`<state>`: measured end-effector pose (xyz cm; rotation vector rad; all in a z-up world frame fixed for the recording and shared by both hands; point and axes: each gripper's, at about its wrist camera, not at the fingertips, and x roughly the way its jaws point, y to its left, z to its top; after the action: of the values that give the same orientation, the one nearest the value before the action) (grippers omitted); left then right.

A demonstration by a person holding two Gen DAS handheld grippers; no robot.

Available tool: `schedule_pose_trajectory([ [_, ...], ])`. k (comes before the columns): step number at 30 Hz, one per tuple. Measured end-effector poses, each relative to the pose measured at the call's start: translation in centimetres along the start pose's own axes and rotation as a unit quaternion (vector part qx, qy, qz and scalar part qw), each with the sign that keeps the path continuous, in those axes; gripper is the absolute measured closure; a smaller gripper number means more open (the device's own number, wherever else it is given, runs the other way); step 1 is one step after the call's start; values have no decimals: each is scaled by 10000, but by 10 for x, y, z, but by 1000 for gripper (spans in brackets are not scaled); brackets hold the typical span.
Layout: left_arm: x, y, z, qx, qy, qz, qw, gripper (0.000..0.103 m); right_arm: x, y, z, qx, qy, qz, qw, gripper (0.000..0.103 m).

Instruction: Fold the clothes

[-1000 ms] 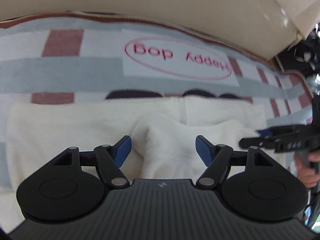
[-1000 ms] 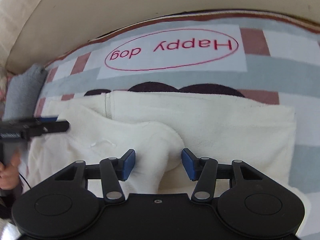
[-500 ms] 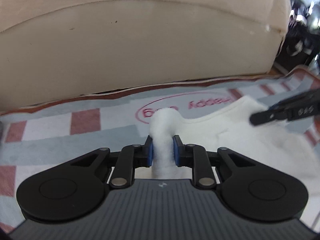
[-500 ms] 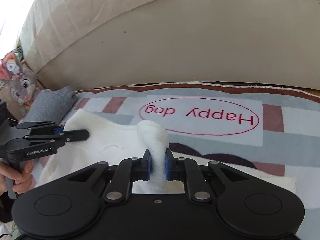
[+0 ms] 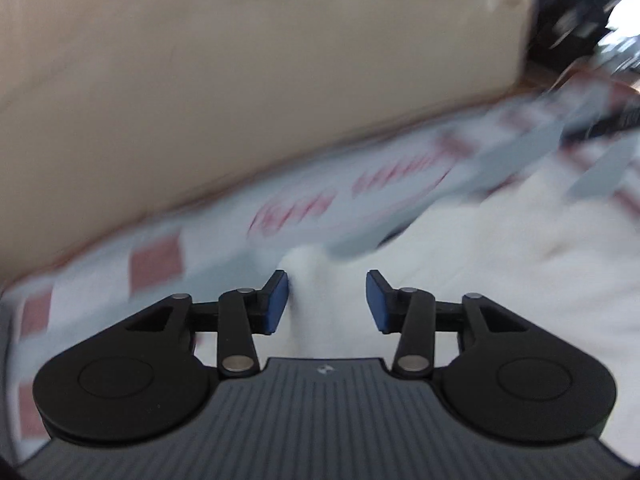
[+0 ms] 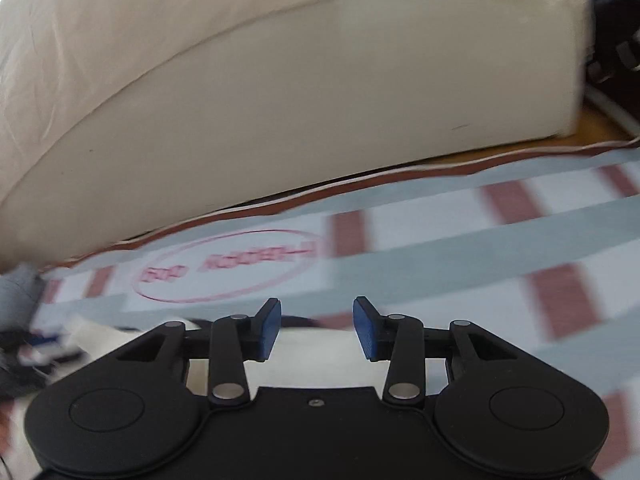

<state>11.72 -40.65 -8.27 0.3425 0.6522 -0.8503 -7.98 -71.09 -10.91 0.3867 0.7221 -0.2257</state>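
White garment (image 5: 500,264) between spread left gripper (image 5: 327,300) fingers

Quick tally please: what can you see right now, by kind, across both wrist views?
White garment: 1
Grey folded cloth, at the rug's far left edge: 1
Patterned rug: 1
Cream sofa: 1
Claws, left claw and right claw, both open: 2
Total: 6

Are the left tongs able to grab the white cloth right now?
Probably yes. The left tongs are open, a ridge of white cloth sits between them, and nothing blocks it.
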Motion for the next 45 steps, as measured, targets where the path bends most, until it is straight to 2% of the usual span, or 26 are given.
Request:
schedule_pose_trajectory([
  [1, -9, -3, 4, -14, -190, -235, 9995, 51, -12, -10, -8, -122, -7, -12, 9999, 48],
  [3, -11, -13, 15, -175, -197, -862, 9959, 51, -24, -27, -25, -303, 108, 15, 9995, 45],
  [5, -5, -29, 25, -119, -147, -1257, 9919, 51, -24, -43, -40, -224, 323, 177, 9991, 45],
  [7, 6, -51, 33, 117, -97, -1294, 9915, 50, -19, -60, -54, 102, 484, 407, 9979, 45],
  [11, 31, -85, 40, 487, 96, -1481, 9877, 48, -6, -81, -71, 873, 578, 473, 9934, 44],
  [16, 55, -122, 39, 1326, 373, -1728, 9753, 48, 2, -101, -87, 2013, 582, 1135, 9712, 42],
  [18, 64, -136, 39, 1689, 480, -1808, 9677, 45, 8, -98, -89, 2068, 725, 1350, 9663, 42],
  [19, 70, -143, 39, 1828, 571, -1818, 9645, 45, 7, -92, -88, 1873, 644, 1357, 9707, 42],
  [20, 82, -146, 40, 1795, 820, -1704, 9654, 45, 5, -86, -86, 1653, 544, 1352, 9754, 53],
  [21, 94, -148, 40, 1794, 1048, -1575, 9654, 53, 0, -77, -83, 1260, 369, 1324, 9825, 91],
  [22, 103, -148, 38, 1819, 1230, -1403, 9655, 67, -5, -67, -79, 845, 185, 1291, 9878, 90],
  [23, 107, -149, 37, 1878, 1257, -1268, 9658, 98, -15, -61, -76, 621, -98, 1296, 9896, 90],
  [24, 101, -148, 38, 1915, 1025, -1204, 9687, 98, -24, -58, -72, 556, -365, 1437, 9874, 91],
  [25, 89, -144, 39, 1906, 597, -1099, 9737, 98, -33, -55, -68, 506, -628, 1593, 9839, 91],
  [27, 69, -135, 49, 1530, 101, -863, 9844, 98, -45, -55, -56, 473, -930, 1745, 9791, 91],
  [29, 54, -125, 60, 1087, -225, -684, 9915, 97, -38, -53, -46, 252, -876, 1589, 9831, 91],
  [31, 58, -122, 65, 949, -178, -410, 9945, 92, -30, -51, -36, 21, -807, 1416, 9866, 92],
  [32, 63, -121, 66, 933, -92, -227, 9953, 81, -20, -49, -34, -64, -691, 1291, 9892, 92],
  [33, 68, -121, 66, 916, 21, -47, 9958, 62, -10, -47, -32, -145, -566, 1162, 9915, 93],
  [34, 74, -119, 64, 881, 232, 75, 9958, 58, 1, -44, -32, -267, -412, 994, 9938, 93],
  [35, 74, -117, 63, 767, 343, -9, 9965, 58, 12, -42, -32, -394, -254, 822, 9955, 93],
  [38, 51, -102, 53, 390, 190, -704, 9966, 61, 30, -44, -41, -493, 102, 525, 9973, 93],
  [40, 35, -97, 42, 676, 94, -1204, 9904, 63, 30, -49, -47, -409, 215, 412, 9981, 93],
  [42, 30, -92, 30, 1033, 362, -1727, 9789, 65, 29, -49, -48, -276, 286, 330, 9987, 93],
  [43, 32, -88, 22, 1175, 575, -1827, 9744, 66, 29, -47, -46, -271, 348, 276, 9986, 93],
  [45, 42, -81, 6, 1410, 855, -1274, 9781, 66, 31, -41, -42, -349, 484, 157, 9981, 93],
])
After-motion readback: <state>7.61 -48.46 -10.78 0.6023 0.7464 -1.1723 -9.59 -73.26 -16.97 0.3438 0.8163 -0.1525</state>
